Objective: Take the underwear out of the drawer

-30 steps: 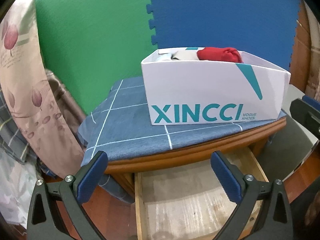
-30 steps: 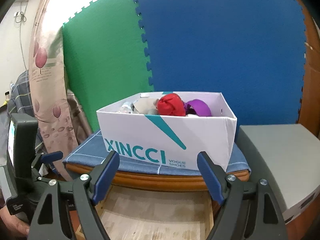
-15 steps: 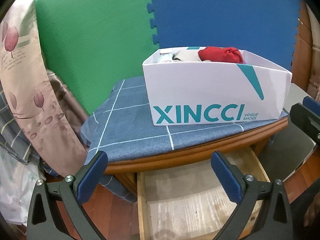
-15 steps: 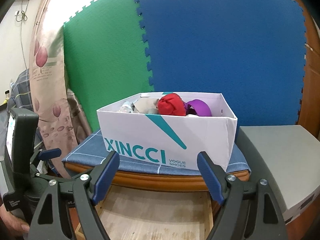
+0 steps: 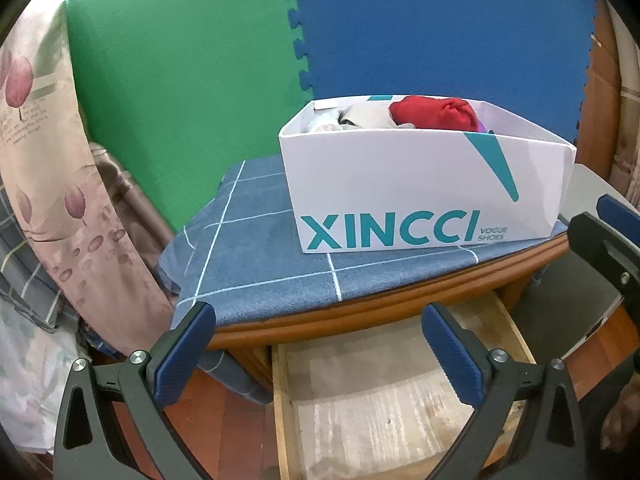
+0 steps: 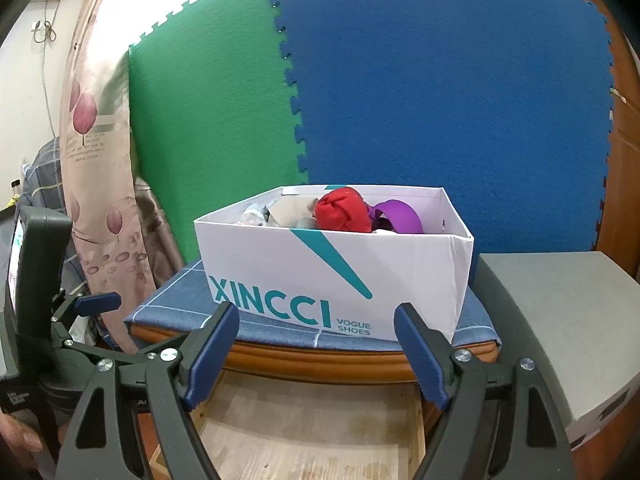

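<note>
- Left hand-held gripper (image 5: 318,344) and right hand-held gripper (image 6: 316,344) both gape wide, holding nothing, above the open drawer (image 5: 384,400).
- Underwear (image 6: 342,215) sits bundled in the white shoebox (image 6: 332,276) on the cloth-covered worktop (image 5: 256,264), beyond the drawer.

The left gripper (image 5: 318,344) is held level, both blue-padded fingers (image 5: 182,350) spread wide apart with nothing between them. The right gripper (image 6: 316,346) is in the same condition: jaws fully parted, pads (image 6: 420,350) clear of any contact. In the right wrist view, the left gripper's body appears at the far left edge, with part of the person's hand (image 6: 16,438) gripping its handle.
</note>
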Available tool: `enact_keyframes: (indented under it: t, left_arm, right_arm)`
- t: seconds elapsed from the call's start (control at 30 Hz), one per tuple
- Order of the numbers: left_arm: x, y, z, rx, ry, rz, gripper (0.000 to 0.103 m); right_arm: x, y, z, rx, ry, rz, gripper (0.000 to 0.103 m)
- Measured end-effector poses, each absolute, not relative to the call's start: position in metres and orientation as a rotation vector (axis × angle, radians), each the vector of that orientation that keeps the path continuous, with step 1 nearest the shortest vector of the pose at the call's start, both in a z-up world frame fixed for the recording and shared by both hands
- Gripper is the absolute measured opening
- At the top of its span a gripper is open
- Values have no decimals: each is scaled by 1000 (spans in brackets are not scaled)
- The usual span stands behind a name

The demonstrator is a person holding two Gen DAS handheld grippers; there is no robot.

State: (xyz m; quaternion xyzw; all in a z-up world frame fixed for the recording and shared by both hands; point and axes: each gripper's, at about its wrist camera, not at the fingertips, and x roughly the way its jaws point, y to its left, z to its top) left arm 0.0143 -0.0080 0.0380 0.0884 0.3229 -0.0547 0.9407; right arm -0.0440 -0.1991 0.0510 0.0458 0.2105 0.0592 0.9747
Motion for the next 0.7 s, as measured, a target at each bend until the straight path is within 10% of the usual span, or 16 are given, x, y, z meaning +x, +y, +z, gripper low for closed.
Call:
enact_keyframes:
  t: [0.7]
  left_arm:
    - [-1,2,63,115,573,-172,103]
  right_arm:
    - [-49,-204,55,110,397,112,82]
